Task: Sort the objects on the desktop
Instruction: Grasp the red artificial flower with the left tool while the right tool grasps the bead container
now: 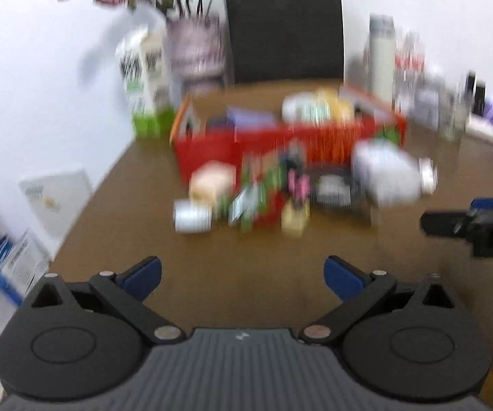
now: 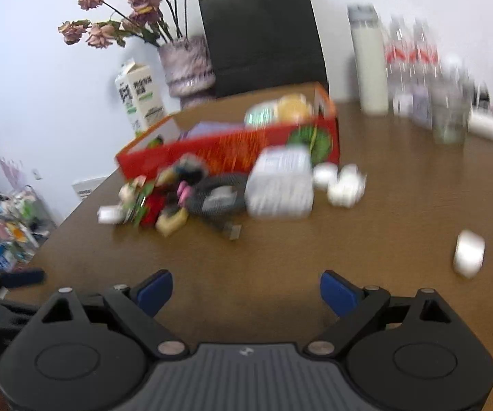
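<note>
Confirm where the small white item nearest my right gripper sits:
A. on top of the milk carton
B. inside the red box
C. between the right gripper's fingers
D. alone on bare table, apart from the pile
D: the small white item lies alone on the brown table, right of the pile beside the red box.

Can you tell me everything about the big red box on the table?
The red box is a long, shallow carton, likely cardboard, with a green round picture on one end. Its top is open, flaps up, and it sits flat on the brown table. Blurry packets fill it. A pile of small things lies against its front.
</note>
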`<state>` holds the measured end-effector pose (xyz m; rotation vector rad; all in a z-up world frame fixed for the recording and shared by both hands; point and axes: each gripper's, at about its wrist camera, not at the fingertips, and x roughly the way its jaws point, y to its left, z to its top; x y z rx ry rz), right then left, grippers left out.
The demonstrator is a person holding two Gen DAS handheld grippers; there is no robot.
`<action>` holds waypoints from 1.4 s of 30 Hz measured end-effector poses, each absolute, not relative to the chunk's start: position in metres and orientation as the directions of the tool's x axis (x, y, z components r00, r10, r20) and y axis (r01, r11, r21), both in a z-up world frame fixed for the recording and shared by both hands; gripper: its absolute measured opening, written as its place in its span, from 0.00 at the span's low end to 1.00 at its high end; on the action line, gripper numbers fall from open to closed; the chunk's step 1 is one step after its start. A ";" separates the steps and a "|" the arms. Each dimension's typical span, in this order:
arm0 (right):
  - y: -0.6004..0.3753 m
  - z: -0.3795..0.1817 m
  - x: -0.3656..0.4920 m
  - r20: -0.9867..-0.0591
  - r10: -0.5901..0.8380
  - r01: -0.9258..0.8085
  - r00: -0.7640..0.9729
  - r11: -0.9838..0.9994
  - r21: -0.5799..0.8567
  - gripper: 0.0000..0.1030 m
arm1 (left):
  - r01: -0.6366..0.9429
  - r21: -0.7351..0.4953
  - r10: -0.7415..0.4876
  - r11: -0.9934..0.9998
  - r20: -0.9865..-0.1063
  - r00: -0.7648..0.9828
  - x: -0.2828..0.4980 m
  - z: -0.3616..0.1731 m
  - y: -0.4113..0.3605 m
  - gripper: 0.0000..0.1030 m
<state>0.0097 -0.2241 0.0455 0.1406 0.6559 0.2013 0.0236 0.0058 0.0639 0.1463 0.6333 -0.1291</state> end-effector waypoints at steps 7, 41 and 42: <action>-0.213 0.052 0.108 -0.564 0.163 -0.113 0.810 0.986 0.123 0.80 | 0.227 0.092 -0.140 0.970 -0.553 0.821 0.113 0.056 -0.003 0.92; -0.254 0.087 0.084 -0.362 0.299 -0.173 0.883 0.924 0.342 0.64 | 0.329 -0.158 -0.364 0.931 -0.463 0.808 0.095 0.139 0.031 0.27; -0.255 0.097 0.092 -0.357 0.284 -0.160 0.890 0.927 0.338 0.64 | 0.329 -0.151 -0.360 0.932 -0.469 0.806 0.109 0.146 0.029 0.28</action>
